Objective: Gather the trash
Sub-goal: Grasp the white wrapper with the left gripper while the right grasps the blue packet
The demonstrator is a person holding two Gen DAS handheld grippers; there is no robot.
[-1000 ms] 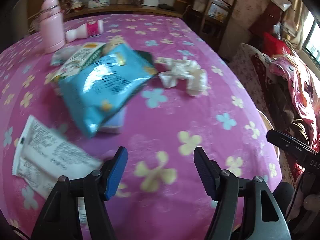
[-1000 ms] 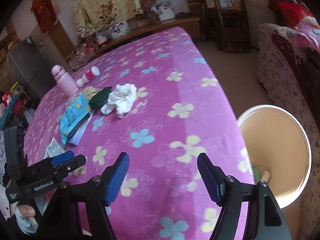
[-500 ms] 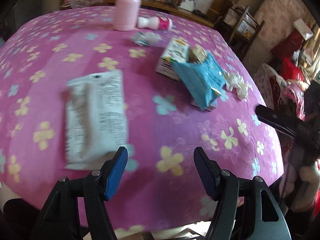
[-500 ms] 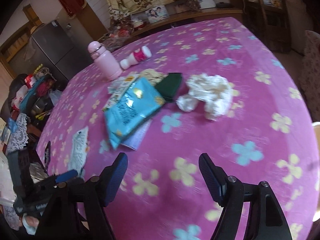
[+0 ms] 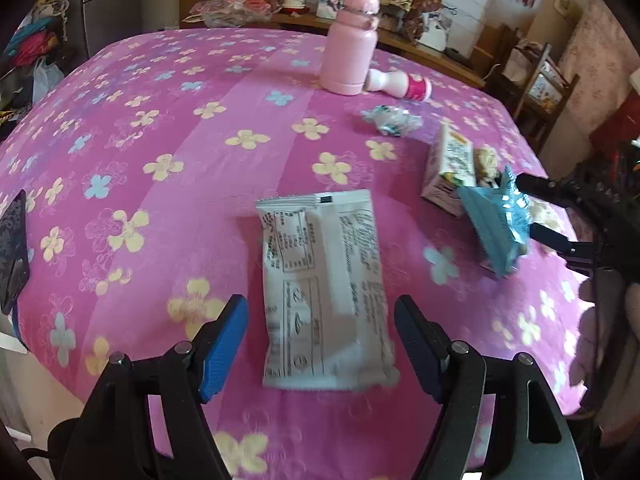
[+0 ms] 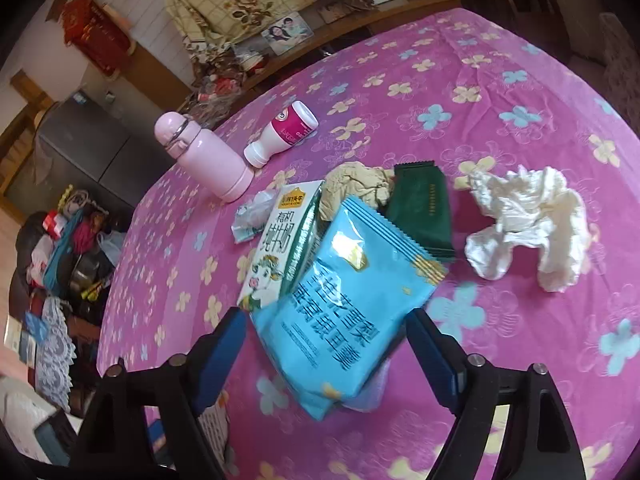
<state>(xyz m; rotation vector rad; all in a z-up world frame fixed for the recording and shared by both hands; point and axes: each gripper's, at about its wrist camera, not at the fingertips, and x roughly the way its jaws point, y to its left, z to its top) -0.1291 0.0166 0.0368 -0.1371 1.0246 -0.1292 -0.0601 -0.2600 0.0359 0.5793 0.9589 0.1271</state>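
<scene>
- Landmark: blue snack bag point(image 6: 352, 312), lying flat on the pink flowered tablecloth point(image 6: 500, 92), its upper half resting on the milk carton point(image 6: 280, 240).
- Right gripper point(image 6: 326, 346) straddles the bag's near end; jaws are opening, pads clear of the foil, nothing gripped.
- Behind the bag: brown crumpled paper point(image 6: 356, 186) and a dark green wrapper point(image 6: 422, 208), both touching or tucked under its far edge.
- Right of the bag, near but apart: crumpled white tissue point(image 6: 528, 220).
- Left of the carton: small clear crumpled wrapper point(image 6: 252, 216); beyond it the pink flask point(image 6: 204, 156) and a tipped-over white-and-pink bottle point(image 6: 282, 134). Flask likely isn't trash.
- White snack wrapper point(image 5: 326, 292) lies flat by itself, well left of the blue bag near the table edge. Left gripper point(image 5: 322, 346) frames its near end; jaws opening, pads not touching.
- Bin not in view in either camera.
- My read: both hands are lining up a pinch.
- To do it well: drop until the pads flank the film, then close on the near edge so the flat foil buckles up into the jaws.
- Blue bag: lift straight up so the carton beneath doesn't get dragged.
</scene>
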